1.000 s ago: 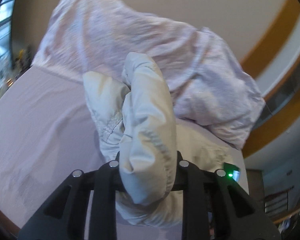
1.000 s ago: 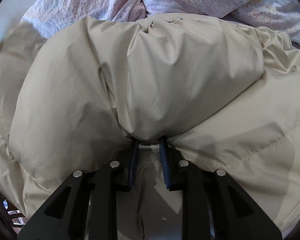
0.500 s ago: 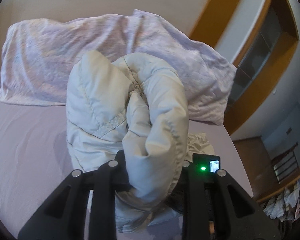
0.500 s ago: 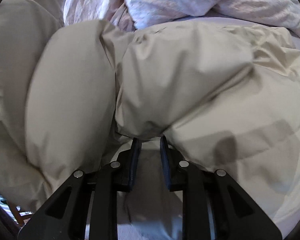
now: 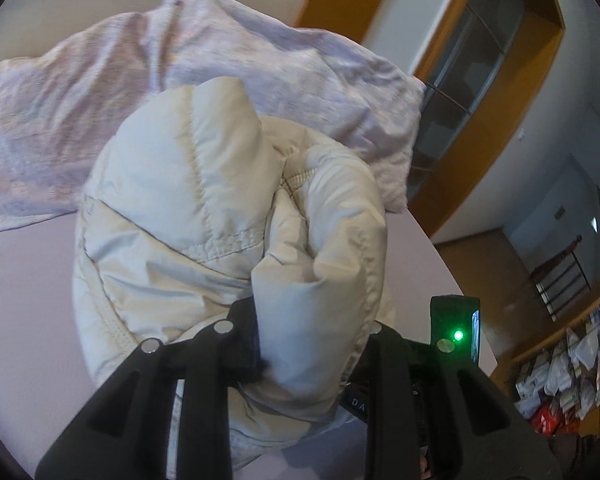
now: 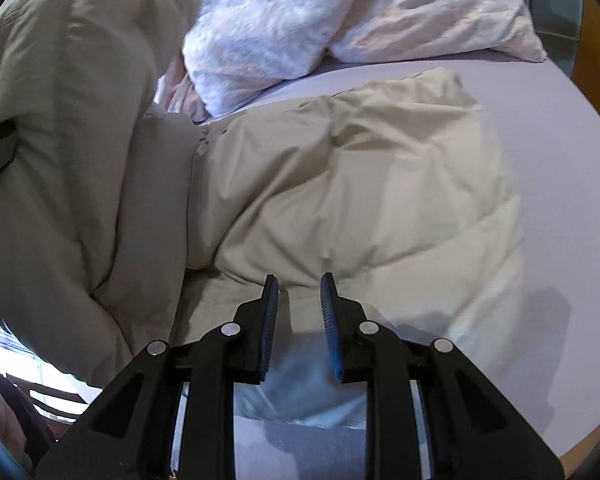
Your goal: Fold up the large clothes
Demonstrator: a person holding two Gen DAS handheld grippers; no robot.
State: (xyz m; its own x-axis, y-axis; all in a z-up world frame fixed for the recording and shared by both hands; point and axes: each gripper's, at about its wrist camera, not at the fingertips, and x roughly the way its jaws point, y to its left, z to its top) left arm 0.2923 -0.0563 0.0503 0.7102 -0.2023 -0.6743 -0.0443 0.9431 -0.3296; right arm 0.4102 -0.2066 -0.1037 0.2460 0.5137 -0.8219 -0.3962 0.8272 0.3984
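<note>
Cream quilted jacket (image 6: 360, 184) was seen partly lifted off the bed (image 6: 540, 128): one puffy section lay spread on the lilac sheet toward the bed's right edge, the rest hung raised at the left of the right wrist view. Left tongs (image 5: 308, 320) were clamped on a bunched padded fold of the jacket, held above the bed in front of the pillows (image 5: 228, 64) at the head edge. Right tongs (image 6: 299, 300) were held narrowly apart over the near hem; fabric ran between the blue pads, but whether it was pinched could not be told. Folding was judged early: no flat fold was laid, the garment was still bunched, and smoothing and the folds were left.
</note>
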